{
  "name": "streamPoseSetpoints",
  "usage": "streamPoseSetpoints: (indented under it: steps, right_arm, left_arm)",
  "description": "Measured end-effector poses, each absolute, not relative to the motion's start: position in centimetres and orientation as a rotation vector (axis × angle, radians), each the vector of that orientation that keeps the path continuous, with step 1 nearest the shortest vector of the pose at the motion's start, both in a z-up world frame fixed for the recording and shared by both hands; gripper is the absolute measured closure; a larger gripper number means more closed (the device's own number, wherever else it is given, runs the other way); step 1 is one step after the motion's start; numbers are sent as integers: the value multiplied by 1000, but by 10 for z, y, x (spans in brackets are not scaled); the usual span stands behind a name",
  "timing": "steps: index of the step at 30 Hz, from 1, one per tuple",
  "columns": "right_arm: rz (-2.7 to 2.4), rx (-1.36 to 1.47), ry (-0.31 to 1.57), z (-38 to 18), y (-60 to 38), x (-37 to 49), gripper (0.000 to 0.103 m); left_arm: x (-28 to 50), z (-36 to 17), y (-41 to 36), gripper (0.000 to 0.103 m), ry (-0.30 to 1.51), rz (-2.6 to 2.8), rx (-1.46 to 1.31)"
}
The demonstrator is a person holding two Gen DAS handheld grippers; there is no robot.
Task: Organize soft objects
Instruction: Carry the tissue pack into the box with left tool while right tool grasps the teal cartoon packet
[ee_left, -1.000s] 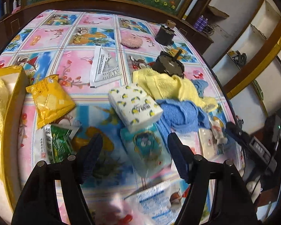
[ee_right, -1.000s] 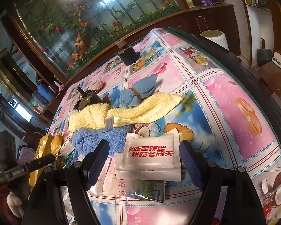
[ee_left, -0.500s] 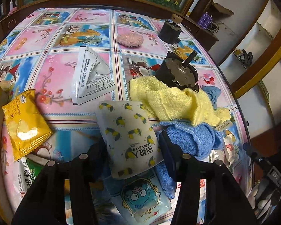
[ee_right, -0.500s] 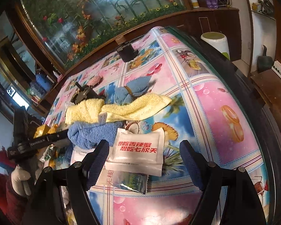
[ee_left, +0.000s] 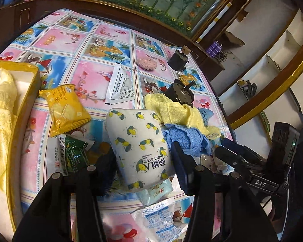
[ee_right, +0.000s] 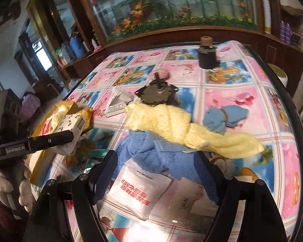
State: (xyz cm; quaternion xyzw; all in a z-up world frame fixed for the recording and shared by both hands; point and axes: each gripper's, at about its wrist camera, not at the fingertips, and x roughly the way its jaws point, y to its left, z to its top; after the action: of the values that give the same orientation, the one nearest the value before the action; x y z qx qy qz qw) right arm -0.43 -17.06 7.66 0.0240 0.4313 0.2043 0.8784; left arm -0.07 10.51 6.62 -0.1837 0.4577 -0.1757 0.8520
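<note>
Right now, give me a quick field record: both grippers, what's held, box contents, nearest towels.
left gripper: shut on the lemon-print tissue pack, lifted off the table
right gripper: open, empty, hanging above the white snack packet
yellow box: at the table's left edge, yellow towel inside
loose towels: long yellow towel lying over the blue towel
hard items: two dark motors, not soft goods
</note>
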Motion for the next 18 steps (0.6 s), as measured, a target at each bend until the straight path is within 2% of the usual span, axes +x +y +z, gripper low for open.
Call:
streamPoseSetpoints:
  steps: [3, 7, 11, 13, 18]
  right_arm:
    - [439, -52, 934, 68, -148, -4, 23]
    - [591, 35, 947, 74, -126, -19, 23]
    - [658, -42, 1000, 61, -75, -28, 25]
    - [655, -87, 1037, 52, -53, -29, 32]
    - [573, -148, 1116, 32, -28, -25, 32]
  left_arm:
    - [-11, 68, 121, 54, 952, -354, -403]
    - [-25, 72, 150, 54, 916, -298, -425]
    - [-35, 76, 175, 54, 880, -228, -428]
    - [-41, 76, 187, 54, 869, -201, -428]
    - [-57, 72, 214, 53, 852, -153, -441]
